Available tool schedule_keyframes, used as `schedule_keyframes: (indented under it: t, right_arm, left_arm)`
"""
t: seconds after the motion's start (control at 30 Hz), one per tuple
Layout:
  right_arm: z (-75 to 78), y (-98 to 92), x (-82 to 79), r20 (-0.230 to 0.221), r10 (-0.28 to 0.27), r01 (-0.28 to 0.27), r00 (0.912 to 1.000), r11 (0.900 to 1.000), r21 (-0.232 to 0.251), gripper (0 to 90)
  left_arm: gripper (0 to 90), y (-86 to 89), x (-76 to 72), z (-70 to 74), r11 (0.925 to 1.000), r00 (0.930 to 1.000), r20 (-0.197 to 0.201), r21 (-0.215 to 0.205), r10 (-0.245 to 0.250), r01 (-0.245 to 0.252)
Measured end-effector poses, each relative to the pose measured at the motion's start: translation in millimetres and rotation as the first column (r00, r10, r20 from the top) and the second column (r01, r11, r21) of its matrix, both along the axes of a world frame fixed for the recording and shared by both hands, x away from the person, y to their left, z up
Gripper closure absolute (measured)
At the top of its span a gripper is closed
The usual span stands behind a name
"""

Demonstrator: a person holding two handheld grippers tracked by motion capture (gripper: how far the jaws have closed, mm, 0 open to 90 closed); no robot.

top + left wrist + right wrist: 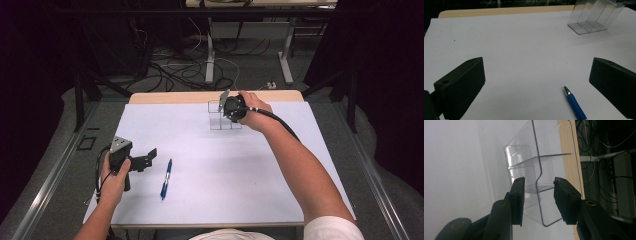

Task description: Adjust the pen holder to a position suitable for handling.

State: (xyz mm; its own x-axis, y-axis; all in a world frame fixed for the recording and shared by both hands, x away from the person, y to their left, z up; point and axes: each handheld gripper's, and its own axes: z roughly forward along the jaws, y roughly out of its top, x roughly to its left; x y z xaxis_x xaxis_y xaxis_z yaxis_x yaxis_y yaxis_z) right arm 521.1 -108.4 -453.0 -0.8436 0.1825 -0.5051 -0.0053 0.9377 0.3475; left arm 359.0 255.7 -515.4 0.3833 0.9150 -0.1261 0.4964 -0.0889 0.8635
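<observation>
Covering wooden table point(210, 96): white sheet point(215, 165).

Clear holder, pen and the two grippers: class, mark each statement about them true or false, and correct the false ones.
1. The right gripper has its jaws on either side of a wall of the clear holder. True.
2. The pen is red. False: it is blue.
3. The left gripper is shut on the pen. False: its jaws stand wide apart and the pen lies on the white sheet beside it.
4. The holder stands near the far edge of the table. True.
5. The pen is inside the holder. False: it lies on the sheet, well away from it.
</observation>
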Motion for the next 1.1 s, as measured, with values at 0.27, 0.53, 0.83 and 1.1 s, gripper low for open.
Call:
schedule_keyframes:
  t: [0.27,0.53,0.83,1.1]
  right_arm:
    - [-6.3,3.2,8.9,-0.01,0.0,0.0,1.0,1.0,-0.009,62.4]
    - [-16.0,5.3,16.2,-0.043,-0.002,0.001,0.9991,1.0,-0.015,63.6]
    - [-24.4,11.9,18.2,-0.064,0.012,-0.013,0.9979,1.0,-0.021,64.2]
    - [-27.1,13.6,17.1,-0.072,0.008,-0.01,0.9974,1.0,-0.016,67.5]
  left_arm:
    - [0.2,1.2,-0.2,-0.1,1.0,1.0,-0.001,0.004,0.001,-0.001]
    - [0.2,2.0,0.0,-0.3,1.0,1.0,-0.001,0.005,0.002,-0.002]
    - [0.2,2.1,-0.1,-0.4,1.0,1.0,0.001,0.001,0.004,-0.004]
    - [0.2,2.2,-0.1,-0.4,1.0,1.0,-0.002,0.003,0.003,-0.003]
